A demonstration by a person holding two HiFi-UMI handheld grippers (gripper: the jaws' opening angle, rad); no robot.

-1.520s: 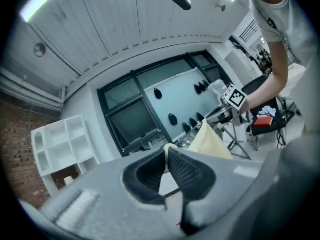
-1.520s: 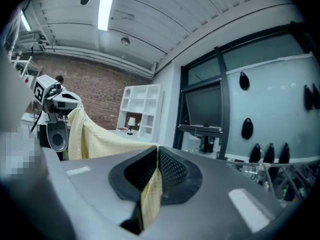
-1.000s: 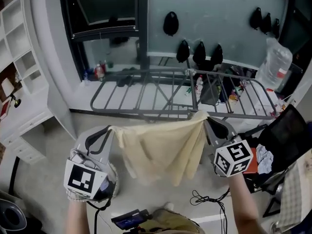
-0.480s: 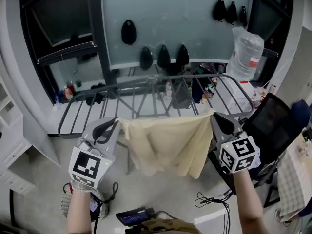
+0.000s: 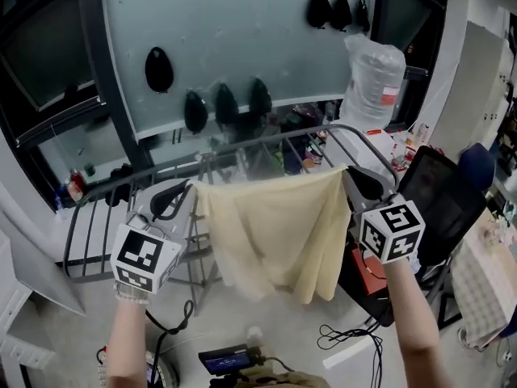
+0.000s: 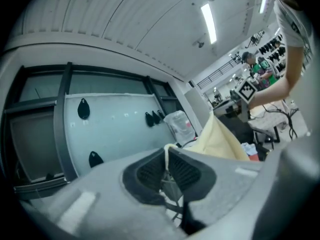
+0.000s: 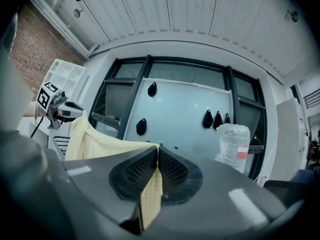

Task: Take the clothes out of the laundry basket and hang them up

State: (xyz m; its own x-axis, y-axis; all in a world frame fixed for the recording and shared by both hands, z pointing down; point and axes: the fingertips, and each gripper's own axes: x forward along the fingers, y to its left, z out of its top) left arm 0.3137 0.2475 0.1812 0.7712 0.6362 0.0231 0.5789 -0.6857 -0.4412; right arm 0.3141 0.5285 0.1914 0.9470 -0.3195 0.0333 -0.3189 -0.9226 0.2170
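A pale yellow cloth (image 5: 275, 233) hangs spread between my two grippers, in front of the grey drying rack (image 5: 242, 156). My left gripper (image 5: 191, 187) is shut on the cloth's left top corner, and in the left gripper view a thin edge of the yellow cloth (image 6: 220, 141) runs between the black pads (image 6: 150, 175). My right gripper (image 5: 347, 172) is shut on the right top corner; in the right gripper view a strip of the yellow cloth (image 7: 150, 196) hangs down from its pads (image 7: 172, 171). The laundry basket is out of view.
Behind the rack stands a frosted glass panel (image 5: 234, 31) with several black hooks. A large clear water bottle (image 5: 373, 83) stands at the back right. A black chair (image 5: 432, 204) is at the right. Cables (image 5: 347, 334) lie on the floor.
Both grippers have carried the spread cloth sideways along the rack and slightly up. The scene has shifted left in the head view; the white shelf has left the frame.
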